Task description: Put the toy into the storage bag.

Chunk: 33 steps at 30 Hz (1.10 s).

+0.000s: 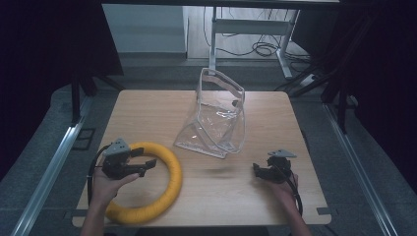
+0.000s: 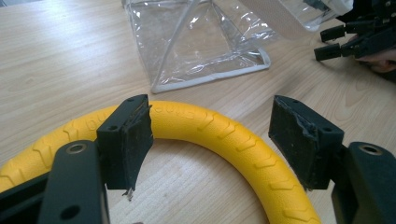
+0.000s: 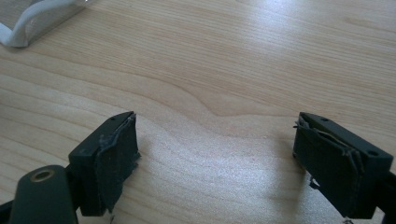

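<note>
A yellow foam ring (image 1: 160, 189) lies flat at the front left of the wooden table (image 1: 147, 113). My left gripper (image 1: 150, 165) hovers over the ring's hollow middle, open, its jaws spread with the ring's far arc (image 2: 210, 128) between and beyond them. A clear plastic bag (image 1: 219, 115) with white trim stands open near the table's middle (image 2: 196, 42). My right gripper (image 1: 258, 169) sits at the front right, open over bare wood (image 3: 215, 140), pointing left. The bag's white edge (image 3: 32, 18) shows at the top left of the right gripper view.
The table's edges are close on all sides. Behind it are a desk frame (image 1: 246, 27) and loose cables (image 1: 263, 48) on the floor. Metal rails (image 1: 46, 177) run along both sides. The other gripper (image 2: 359, 39) appears at the top right of the left gripper view.
</note>
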Tool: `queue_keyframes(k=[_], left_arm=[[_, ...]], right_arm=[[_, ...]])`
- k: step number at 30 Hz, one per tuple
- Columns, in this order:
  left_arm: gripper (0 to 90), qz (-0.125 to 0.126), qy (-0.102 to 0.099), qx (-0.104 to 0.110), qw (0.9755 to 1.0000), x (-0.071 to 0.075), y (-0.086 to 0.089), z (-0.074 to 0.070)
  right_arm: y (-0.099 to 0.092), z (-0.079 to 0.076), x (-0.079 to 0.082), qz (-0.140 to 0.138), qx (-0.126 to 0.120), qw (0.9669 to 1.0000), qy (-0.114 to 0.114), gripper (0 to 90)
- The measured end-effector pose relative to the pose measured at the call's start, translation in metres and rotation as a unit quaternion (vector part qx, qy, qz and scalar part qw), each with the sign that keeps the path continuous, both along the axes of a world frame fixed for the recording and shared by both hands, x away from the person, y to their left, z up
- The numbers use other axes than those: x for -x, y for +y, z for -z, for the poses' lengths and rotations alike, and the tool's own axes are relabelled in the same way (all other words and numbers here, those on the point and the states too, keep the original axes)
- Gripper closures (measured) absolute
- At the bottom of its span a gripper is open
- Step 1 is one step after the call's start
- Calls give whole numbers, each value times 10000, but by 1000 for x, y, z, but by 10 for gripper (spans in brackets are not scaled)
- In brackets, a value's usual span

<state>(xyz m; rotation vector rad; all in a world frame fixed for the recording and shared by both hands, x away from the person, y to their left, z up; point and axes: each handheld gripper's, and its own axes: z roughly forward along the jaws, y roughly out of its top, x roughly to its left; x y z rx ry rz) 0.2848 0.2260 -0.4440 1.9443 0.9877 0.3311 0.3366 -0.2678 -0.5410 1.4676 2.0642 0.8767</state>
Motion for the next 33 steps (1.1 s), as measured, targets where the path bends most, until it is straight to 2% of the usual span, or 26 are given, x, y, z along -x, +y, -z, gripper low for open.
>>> queue_keyframes(k=[6, 12, 23, 29, 31, 33], left_arm=[[298, 30, 42, -78, 10000, -2, -4, 3], [296, 132, -4, -158, 9998, 3, -9, -3], [277, 83, 52, -231, 9997, -1, -14, -1], [279, 304, 122, -167, 9993, -3, -17, -3], [279, 364, 126, -215, 9990, -2, -18, -5], [279, 351, 47, -296, 9989, 1, -17, -8]], right_arm=[[0, 0, 0, 4, 13, 10000, -1, 146], [0, 0, 0, 4, 12, 10000, -10, 155], [0, 0, 1, -1, 9, 10000, -22, 163], [0, 0, 0, 4, 15, 10000, -18, 161], [0, 0, 0, 1, 10, 10000, -16, 161], [0, 0, 0, 1, 12, 10000, -18, 161]])
